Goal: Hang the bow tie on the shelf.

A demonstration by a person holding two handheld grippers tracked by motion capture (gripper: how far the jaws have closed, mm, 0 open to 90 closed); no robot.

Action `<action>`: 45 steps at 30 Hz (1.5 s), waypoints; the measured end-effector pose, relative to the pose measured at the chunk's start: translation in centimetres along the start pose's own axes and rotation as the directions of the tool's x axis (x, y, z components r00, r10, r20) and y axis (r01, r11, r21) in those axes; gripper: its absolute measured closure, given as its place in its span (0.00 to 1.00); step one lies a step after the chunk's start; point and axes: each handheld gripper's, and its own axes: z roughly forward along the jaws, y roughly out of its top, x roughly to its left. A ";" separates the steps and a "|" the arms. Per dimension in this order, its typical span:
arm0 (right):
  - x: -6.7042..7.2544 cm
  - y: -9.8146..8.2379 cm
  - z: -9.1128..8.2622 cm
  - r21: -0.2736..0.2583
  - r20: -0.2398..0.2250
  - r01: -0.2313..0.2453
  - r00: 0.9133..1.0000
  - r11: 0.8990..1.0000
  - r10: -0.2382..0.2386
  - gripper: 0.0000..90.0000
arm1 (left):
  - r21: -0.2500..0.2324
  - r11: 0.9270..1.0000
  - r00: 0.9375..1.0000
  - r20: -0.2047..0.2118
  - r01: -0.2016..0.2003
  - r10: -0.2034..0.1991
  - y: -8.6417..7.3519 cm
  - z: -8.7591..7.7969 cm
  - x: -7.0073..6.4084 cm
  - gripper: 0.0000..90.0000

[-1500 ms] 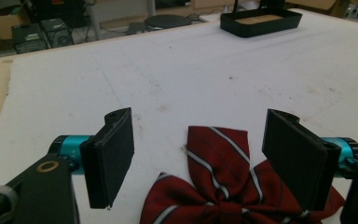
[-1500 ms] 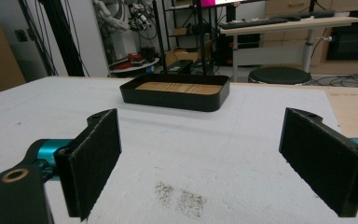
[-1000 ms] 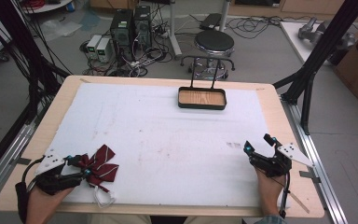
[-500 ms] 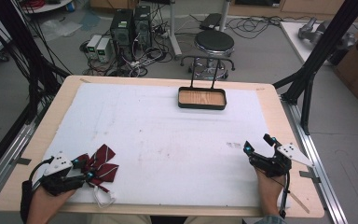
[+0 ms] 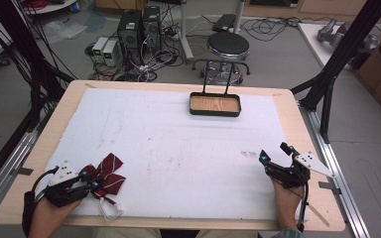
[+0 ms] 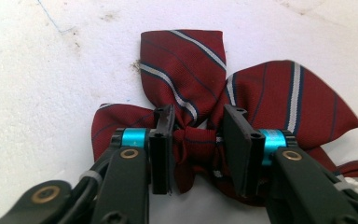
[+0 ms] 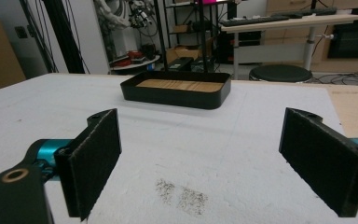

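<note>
Left gripper [image 6: 193, 140] just closing, pinched on knot of striped bow tie [image 6: 261, 98] at table's seven o'clock; lift straight, keeping knot centred between pads; right gripper [image 7: 200, 158] wide, empty.

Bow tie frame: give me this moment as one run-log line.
left gripper: jaws just closed, shut on bow tie knot | right gripper: open, holding nothing | tray: far edge, nothing inside

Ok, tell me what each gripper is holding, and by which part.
The left gripper has just closed on the dark red striped bow tie, at its centre knot. The right gripper holds nothing.
</note>
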 end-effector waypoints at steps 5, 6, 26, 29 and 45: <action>0.0 0.0 0.0 -0.001 0.001 0.000 1.000 1.000 0.000 0.13 | -0.079 0.996 0.999 0.004 0.035 -0.035 0.9 -0.6 -0.3 0.74; 0.0 0.0 0.0 -0.001 0.001 0.000 1.000 1.000 0.000 0.13 | -0.105 0.993 0.999 0.007 0.045 -0.045 1.3 -0.8 -0.3 0.74; -0.2 0.0 0.0 0.000 -0.001 -0.009 1.000 1.000 0.009 0.13 | -0.349 0.931 0.993 0.014 0.111 -0.114 11.1 1.2 -2.3 0.74; -0.2 0.0 0.0 -0.002 -0.005 -0.011 1.000 1.000 0.011 0.13 | -0.376 0.923 0.996 -0.006 0.083 -0.092 13.8 2.9 -2.7 0.74; -0.2 0.0 0.0 -0.003 -0.009 -0.022 1.000 1.000 0.022 0.13 | -0.430 0.900 0.997 0.018 0.073 -0.072 22.2 10.1 -3.6 0.74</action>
